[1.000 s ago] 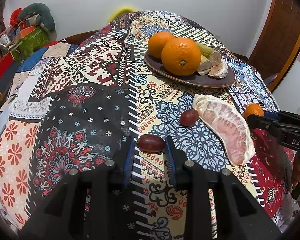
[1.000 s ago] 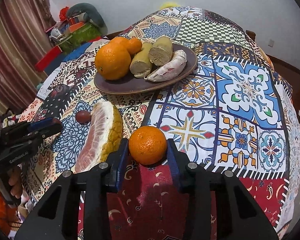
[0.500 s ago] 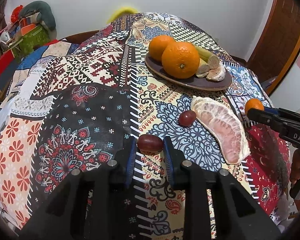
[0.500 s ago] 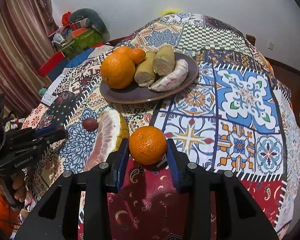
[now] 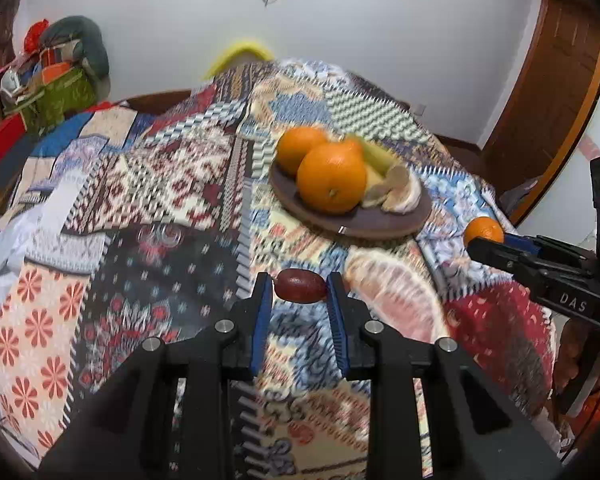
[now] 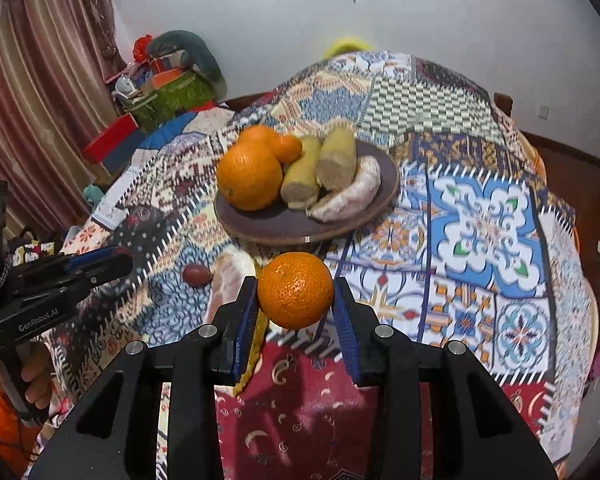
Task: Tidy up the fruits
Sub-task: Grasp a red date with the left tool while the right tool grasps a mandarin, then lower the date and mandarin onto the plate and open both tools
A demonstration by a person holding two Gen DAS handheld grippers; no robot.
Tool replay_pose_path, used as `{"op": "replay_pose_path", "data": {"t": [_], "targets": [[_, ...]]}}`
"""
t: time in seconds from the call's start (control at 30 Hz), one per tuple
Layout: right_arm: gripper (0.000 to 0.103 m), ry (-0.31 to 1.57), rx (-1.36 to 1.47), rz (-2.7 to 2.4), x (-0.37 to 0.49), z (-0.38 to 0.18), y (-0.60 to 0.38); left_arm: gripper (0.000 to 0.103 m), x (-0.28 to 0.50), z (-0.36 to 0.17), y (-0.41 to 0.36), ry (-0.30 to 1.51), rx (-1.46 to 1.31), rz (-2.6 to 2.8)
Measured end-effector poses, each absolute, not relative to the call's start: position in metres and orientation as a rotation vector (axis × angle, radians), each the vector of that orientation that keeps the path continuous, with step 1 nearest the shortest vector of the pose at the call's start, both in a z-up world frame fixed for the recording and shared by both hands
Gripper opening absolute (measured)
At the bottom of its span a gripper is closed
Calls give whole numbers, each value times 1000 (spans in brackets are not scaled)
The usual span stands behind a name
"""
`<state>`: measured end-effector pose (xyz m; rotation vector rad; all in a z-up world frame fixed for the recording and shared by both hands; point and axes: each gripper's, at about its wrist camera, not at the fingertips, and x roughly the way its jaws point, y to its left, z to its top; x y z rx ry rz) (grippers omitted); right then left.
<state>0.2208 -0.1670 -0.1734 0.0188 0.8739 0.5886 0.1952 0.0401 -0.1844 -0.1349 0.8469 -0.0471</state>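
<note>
A patchwork-covered counter [image 6: 480, 216] was noted, bearing a brown plate [image 6: 276, 226] of oranges. A pomelo segment [image 5: 396, 300] was seen beside it. A mandarin [image 6: 295, 290] was pinched in the right gripper [image 6: 296, 312], a red date [image 5: 299, 285] in the left gripper [image 5: 300, 308], both lifted.

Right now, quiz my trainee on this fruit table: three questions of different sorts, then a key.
1. True or false: the left gripper holds the mandarin.
2. What lies on the cloth beside the pomelo segment: A red grape, B banana, C lemon?
3. Fill in: the big orange sits on the brown ____.

Key: 1 false, the right gripper holds it; 2 A; 3 plate.
</note>
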Motion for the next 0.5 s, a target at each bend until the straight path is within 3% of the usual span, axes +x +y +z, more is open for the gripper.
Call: {"op": "replay_pose_path", "data": {"t": [0.5], "targets": [[34, 790, 5, 603, 248, -152, -161, 28, 249, -165, 7, 791, -90, -105]]}}
